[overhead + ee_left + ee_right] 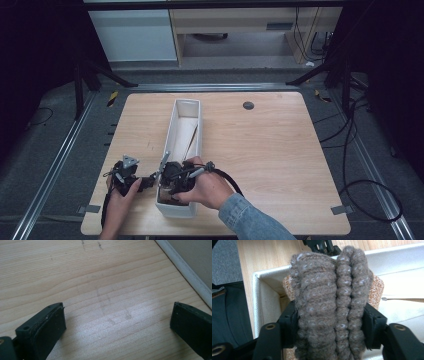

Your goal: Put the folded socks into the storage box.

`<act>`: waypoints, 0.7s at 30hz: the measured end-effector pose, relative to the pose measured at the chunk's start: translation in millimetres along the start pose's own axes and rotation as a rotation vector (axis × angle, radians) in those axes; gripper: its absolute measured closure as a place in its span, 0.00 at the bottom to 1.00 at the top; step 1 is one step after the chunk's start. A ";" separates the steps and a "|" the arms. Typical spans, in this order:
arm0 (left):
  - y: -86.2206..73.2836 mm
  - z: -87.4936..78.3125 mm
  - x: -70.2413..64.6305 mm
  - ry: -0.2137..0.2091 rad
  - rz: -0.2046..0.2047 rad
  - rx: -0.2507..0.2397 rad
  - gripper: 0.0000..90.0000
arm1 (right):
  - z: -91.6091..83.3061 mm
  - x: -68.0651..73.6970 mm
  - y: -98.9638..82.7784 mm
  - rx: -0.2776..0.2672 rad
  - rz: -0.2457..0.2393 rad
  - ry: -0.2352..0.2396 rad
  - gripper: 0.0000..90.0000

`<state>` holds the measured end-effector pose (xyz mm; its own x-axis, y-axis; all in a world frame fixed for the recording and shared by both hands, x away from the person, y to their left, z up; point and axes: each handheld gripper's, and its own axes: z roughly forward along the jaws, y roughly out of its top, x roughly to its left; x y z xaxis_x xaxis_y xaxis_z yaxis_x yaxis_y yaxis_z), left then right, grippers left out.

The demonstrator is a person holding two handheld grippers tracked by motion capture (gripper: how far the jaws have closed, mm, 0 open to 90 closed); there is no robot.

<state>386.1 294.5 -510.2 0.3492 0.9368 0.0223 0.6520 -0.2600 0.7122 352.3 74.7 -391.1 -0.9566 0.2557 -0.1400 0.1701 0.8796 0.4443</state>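
My right gripper [329,322] is pinching a folded brown knit sock [328,302] over the near end of the white bin [176,131]. The left gripper [117,322] sits spread and empty just left of the bin. If the grip slackens while the sock's this high, I reckon it flops across the rim instead of landing inside.

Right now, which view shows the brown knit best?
The right gripper view: the knit sits folded between the right gripper's jaws, over the white bin. In the high view it is just a dark patch under the hand. The left gripper view faces bare table.
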 end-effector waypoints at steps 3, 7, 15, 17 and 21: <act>0.0 0.0 0.0 0.000 0.000 0.000 0.00 | -0.9 -1.0 -0.9 -0.006 0.003 0.001 0.40; 0.0 0.1 0.0 0.000 0.000 -0.001 0.00 | -9.6 -1.1 -2.0 -0.034 0.011 -0.013 0.33; 0.0 0.0 0.0 0.000 0.000 0.000 0.00 | -49.4 -10.5 -6.1 -0.112 0.033 -0.048 0.29; 0.0 0.0 0.0 0.000 0.000 0.000 0.00 | -54.0 -13.2 -6.3 -0.118 0.034 -0.060 0.31; 0.0 0.0 0.0 0.000 0.000 0.000 0.00 | -70.3 -25.7 -6.0 -0.148 0.056 -0.095 0.47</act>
<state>386.1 294.5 -510.2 0.3492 0.9368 0.0221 0.6522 -0.2599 0.7121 359.3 34.6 -328.0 -0.9185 0.3460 -0.1914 0.1793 0.7959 0.5783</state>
